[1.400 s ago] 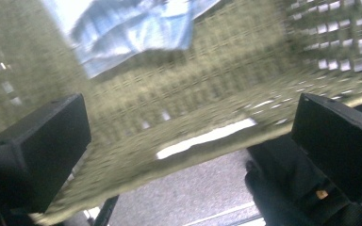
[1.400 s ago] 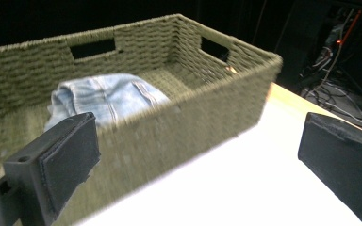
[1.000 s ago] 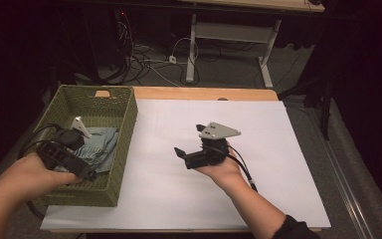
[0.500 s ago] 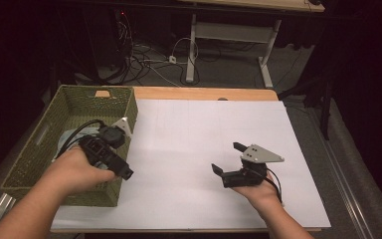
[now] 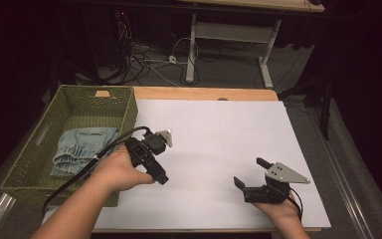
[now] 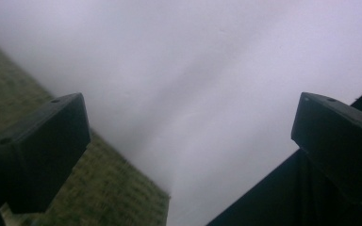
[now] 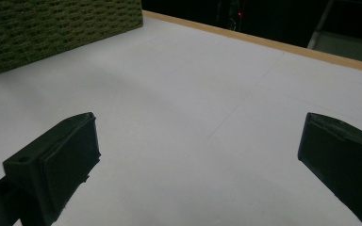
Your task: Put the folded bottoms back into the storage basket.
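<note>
While the folded denim garment [image 5: 83, 149] lay inside the green woven basket [image 5: 127, 107] at the left of the frame, the left gripper [image 5: 154, 154] hung just right of the basket's wall, jaws spread and empty. Right gripper [image 5: 251, 177], lower right: likewise agape, holding nothing (over bare white sheet [image 5: 219, 134]). Risk judged: a reach back for the garment might snag the trailing cable [image 5: 114, 144] on the rim or nudge the basket.

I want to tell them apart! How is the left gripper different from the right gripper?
The left gripper is held beside the green basket; the right gripper sits low near the white sheet's front edge. The right gripper's grey plate looks bigger than the left gripper's. Both are black, open and empty.
</note>
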